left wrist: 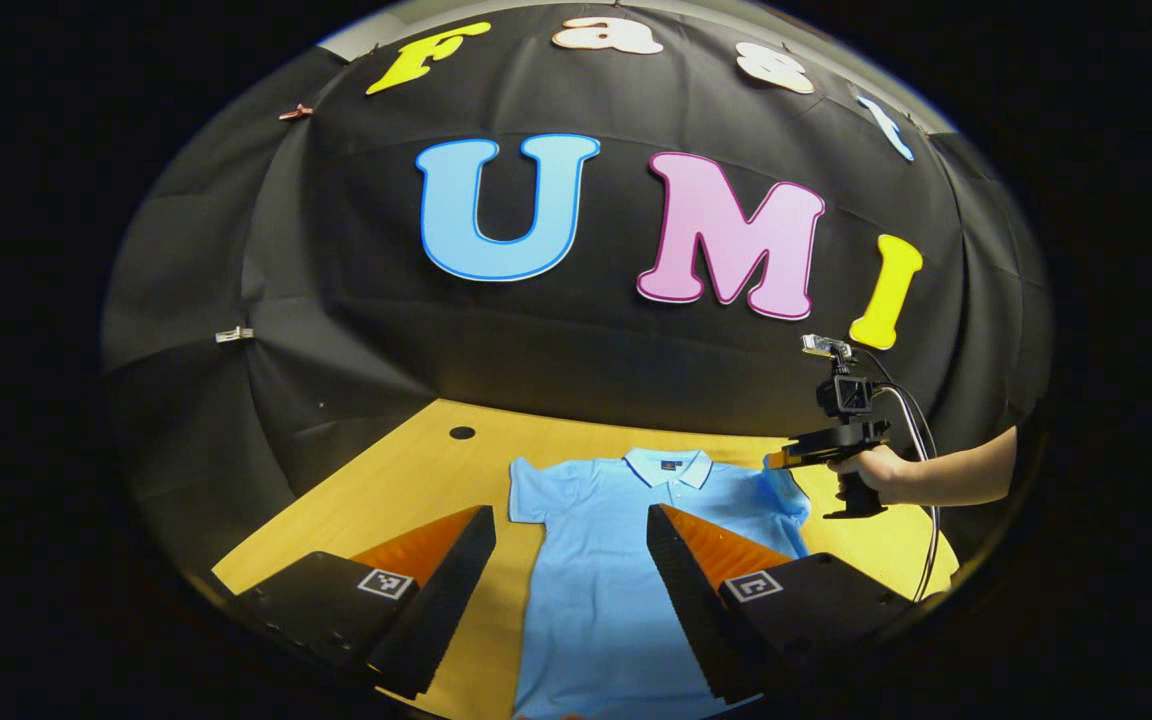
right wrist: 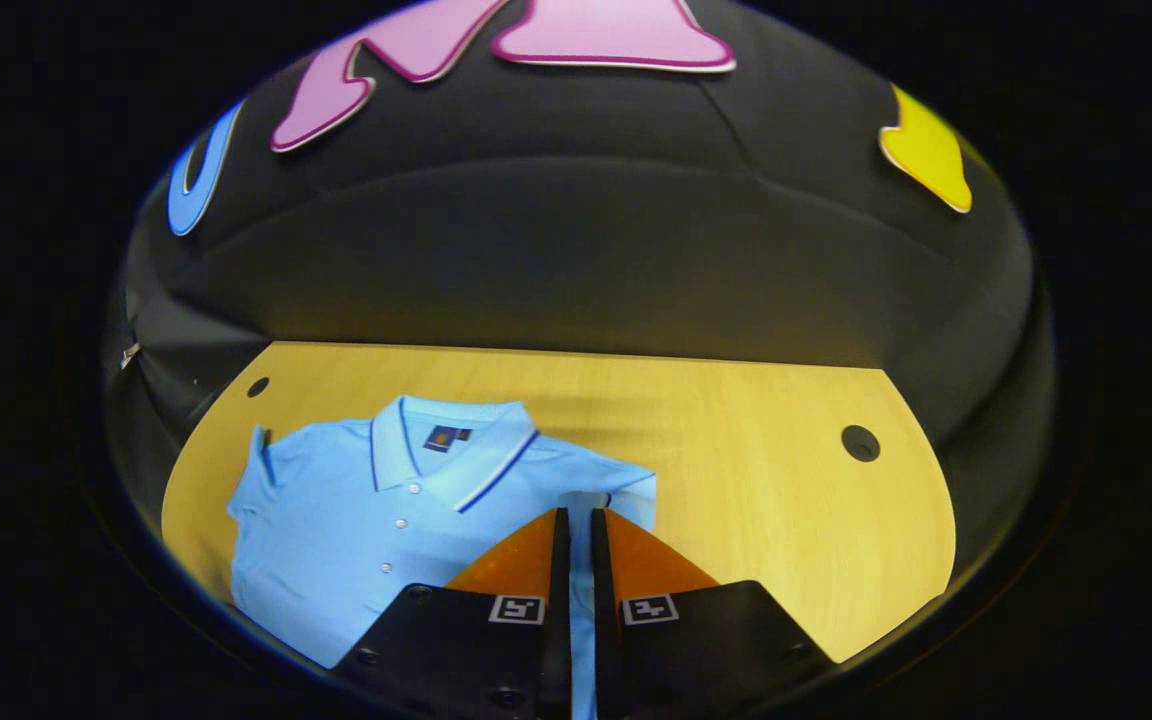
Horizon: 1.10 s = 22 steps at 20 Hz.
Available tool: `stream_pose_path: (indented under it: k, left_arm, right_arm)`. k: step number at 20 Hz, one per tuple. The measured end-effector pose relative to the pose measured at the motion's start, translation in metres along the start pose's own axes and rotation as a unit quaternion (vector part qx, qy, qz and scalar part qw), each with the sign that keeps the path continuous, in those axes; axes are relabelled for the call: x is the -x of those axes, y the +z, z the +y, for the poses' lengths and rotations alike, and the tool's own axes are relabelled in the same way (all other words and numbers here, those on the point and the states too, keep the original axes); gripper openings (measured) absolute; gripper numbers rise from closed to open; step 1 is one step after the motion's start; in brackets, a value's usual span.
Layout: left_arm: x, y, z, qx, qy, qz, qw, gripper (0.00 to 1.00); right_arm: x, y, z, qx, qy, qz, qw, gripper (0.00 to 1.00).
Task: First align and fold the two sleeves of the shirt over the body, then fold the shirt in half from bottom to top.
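Light blue polo shirt [left wrist: 626,560] lying face up on the wooden table [left wrist: 416,470], collar [right wrist: 446,450] toward the booth wall. The left gripper [left wrist: 571,560] hangs over the shirt body with its 2 fingers spread wide, holding nothing. The right gripper [right wrist: 573,540] has its fingers nearly together at the right sleeve [right wrist: 616,490]; whether cloth is pinched between them cannot be told. The knit looks light, soft and limp, likely to sag and crease when lifted. Each sleeve is best taken at its hemmed cuff edge, the body at its bottom corners.
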State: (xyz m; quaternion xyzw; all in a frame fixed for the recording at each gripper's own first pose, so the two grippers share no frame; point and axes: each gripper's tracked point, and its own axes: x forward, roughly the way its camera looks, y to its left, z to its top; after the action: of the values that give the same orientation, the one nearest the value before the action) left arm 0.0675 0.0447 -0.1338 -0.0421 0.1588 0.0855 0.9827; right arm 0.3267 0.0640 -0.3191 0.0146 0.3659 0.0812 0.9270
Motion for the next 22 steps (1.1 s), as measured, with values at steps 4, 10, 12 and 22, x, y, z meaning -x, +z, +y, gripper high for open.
stream_pose_path:
  k: [4,10,12,22]
  left_arm:
    - [-0.011,-0.003,0.021,0.013,0.017,0.009,1.000,0.97]
    - [-0.062,-0.005,0.038,0.030,0.026,0.028,0.999,0.97]
    - [-0.090,-0.002,0.038,0.019,0.022,0.034,0.999,0.97]
    - [-0.255,-0.028,0.048,-0.006,0.021,0.083,0.996,0.97]
  right_arm:
    - [-0.001,-0.011,0.055,0.021,0.032,0.013,0.999,0.14]
    - [0.010,-0.035,0.111,0.072,0.085,0.027,0.993,0.73]
    - [0.021,-0.041,0.111,0.088,0.087,0.029,0.992,0.96]
    - [0.099,-0.069,0.081,0.136,0.076,0.009,0.988,0.98]
